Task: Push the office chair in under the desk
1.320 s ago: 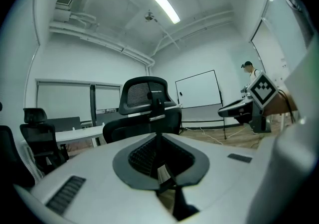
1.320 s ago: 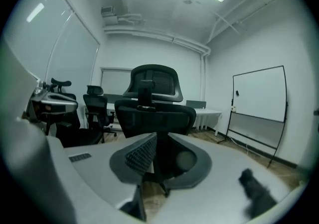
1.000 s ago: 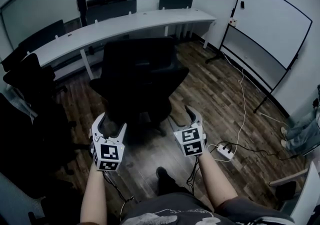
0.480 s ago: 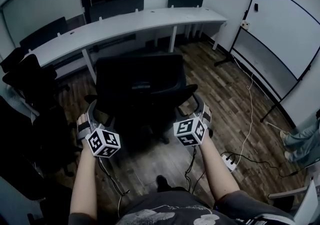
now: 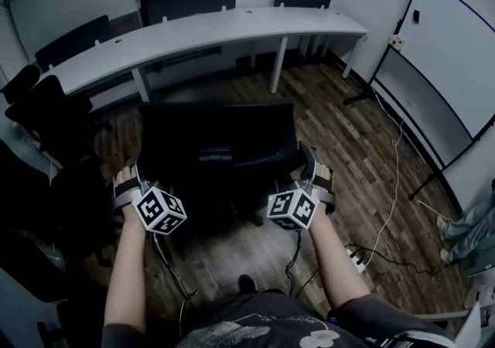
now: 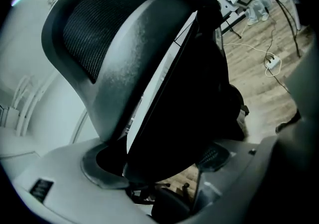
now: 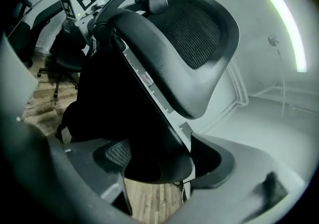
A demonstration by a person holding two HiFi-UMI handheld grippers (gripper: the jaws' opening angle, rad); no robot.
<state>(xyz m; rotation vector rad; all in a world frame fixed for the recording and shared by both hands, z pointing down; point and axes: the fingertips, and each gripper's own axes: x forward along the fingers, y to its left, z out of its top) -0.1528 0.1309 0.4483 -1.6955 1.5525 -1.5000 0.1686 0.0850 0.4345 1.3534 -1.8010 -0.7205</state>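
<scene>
The black office chair (image 5: 216,145) stands on the wood floor with its back to me, a short way in front of the long curved white desk (image 5: 209,29). My left gripper (image 5: 133,176) straddles the backrest's left edge. My right gripper (image 5: 315,168) straddles its right edge. Both sets of jaws have opened wider within the last second and stand wide apart, with the dark backrest edge between them. It shows in the left gripper view as the backrest (image 6: 194,93) and in the right gripper view as the backrest (image 7: 109,93). Neither pair of pads visibly presses on it.
Several black chairs (image 5: 46,122) crowd the left side and more chairs (image 5: 189,2) stand behind the desk. A desk leg (image 5: 278,64) rises ahead of the chair. A whiteboard (image 5: 441,68) stands at the right. A power strip (image 5: 357,257) with cables lies on the floor, near a person's legs (image 5: 472,226).
Both grippers moved forward from behind the seat and rolled, ending on the backrest's two side edges. Their jaws opened wider. The chair now sits squarer to the desk.
</scene>
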